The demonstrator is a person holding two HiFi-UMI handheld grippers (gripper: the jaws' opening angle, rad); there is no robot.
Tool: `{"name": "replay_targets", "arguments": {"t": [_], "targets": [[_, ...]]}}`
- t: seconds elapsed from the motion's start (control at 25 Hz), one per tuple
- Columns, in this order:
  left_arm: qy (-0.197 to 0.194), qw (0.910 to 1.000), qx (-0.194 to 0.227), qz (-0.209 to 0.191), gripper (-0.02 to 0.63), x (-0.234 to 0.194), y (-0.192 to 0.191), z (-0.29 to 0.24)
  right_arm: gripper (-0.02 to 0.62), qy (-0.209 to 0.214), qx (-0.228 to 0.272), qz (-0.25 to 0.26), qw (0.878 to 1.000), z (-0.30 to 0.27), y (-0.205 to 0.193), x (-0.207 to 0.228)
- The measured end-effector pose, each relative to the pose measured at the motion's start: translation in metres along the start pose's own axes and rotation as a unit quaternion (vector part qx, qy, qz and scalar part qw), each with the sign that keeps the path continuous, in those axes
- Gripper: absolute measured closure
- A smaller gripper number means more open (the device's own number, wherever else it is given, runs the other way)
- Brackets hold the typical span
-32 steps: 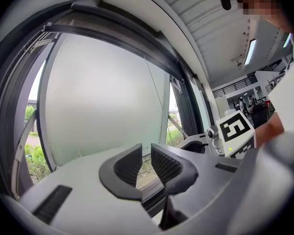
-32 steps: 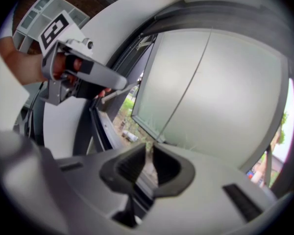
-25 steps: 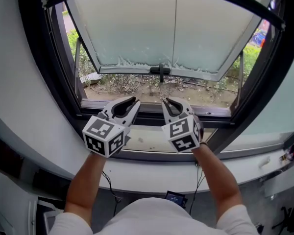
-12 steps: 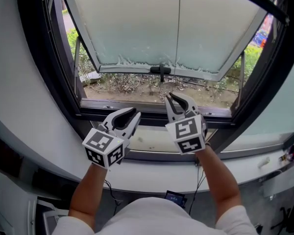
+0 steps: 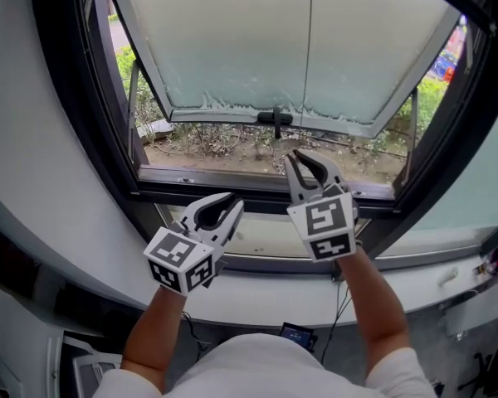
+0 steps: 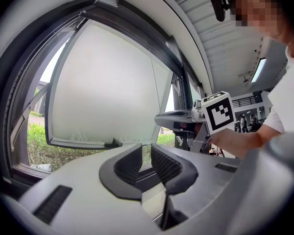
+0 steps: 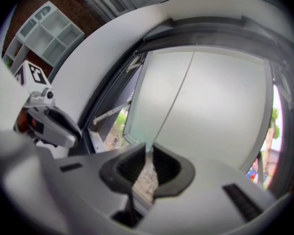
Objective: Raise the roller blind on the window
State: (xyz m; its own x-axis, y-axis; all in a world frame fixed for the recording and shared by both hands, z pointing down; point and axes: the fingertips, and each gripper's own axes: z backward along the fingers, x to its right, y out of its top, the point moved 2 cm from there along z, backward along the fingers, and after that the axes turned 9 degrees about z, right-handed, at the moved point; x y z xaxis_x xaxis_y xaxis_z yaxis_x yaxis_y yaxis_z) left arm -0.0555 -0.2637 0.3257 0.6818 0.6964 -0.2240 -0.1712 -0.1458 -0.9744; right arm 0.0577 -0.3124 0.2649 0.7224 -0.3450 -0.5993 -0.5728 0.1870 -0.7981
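- Two grippers point level at the window. The right gripper [image 5: 303, 157] is higher, at the lower edge of the window frame [image 5: 257, 191]. The left gripper [image 5: 228, 202] is lower, over the sill [image 5: 257, 240].
- The thing to work is the blind's pull cord [image 5: 310, 56], a thin line hanging straight down in front of the frosted sash [image 5: 224, 48], slightly right of the frame's middle. Its long axis is vertical. The blind cloth itself can't be made out in any view.
- In the right gripper view the cord [image 7: 179, 92] comes down from the frame's top edge and drops between that gripper's jaw tips [image 7: 148, 153]. The jaws stand a narrow gap apart with ground showing through. The pads don't look pressed on the cord.
- In the left gripper view the jaws [image 6: 146, 151] are also narrowly apart with nothing between them. The cord [image 6: 154, 82] lies up and to its right, well apart.
- Judgement: the right hand is the nearer one. The next move likely needs its jaws closed across the cord, then a pull along its length. The left gripper would have to shift right to reach.
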Motion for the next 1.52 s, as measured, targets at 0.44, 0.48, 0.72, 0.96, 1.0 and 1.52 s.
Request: {"name": "replay_targets", "arguments": {"t": [0.44, 0.48, 0.72, 0.96, 1.0, 1.52], "targets": [[-0.010, 0.9999, -0.010, 0.008, 0.535, 0.010, -0.010, 0.002, 0.539, -0.010, 0.020, 0.009, 1.000, 0.012, 0.017, 0.009], [-0.012, 0.9998, -0.010, 0.008, 0.535, 0.011, -0.010, 0.002, 0.538, -0.011, 0.023, 0.011, 1.000, 0.013, 0.018, 0.009], [-0.020, 0.9997, -0.015, 0.009, 0.535, 0.017, -0.012, 0.001, 0.538, -0.019, 0.039, 0.014, 0.999, 0.023, 0.029, 0.013], [-0.025, 0.9995, -0.018, 0.012, 0.535, 0.021, -0.013, 0.001, 0.538, -0.024, 0.052, 0.011, 0.998, 0.030, 0.038, 0.018], [-0.025, 0.9995, -0.018, 0.013, 0.535, 0.022, -0.013, 0.001, 0.538, -0.025, 0.055, 0.011, 0.998, 0.031, 0.040, 0.019], [-0.029, 0.9993, -0.015, 0.017, 0.535, 0.027, -0.013, 0.005, 0.538, -0.040, 0.097, 0.020, 0.994, 0.049, 0.077, 0.030]]}}
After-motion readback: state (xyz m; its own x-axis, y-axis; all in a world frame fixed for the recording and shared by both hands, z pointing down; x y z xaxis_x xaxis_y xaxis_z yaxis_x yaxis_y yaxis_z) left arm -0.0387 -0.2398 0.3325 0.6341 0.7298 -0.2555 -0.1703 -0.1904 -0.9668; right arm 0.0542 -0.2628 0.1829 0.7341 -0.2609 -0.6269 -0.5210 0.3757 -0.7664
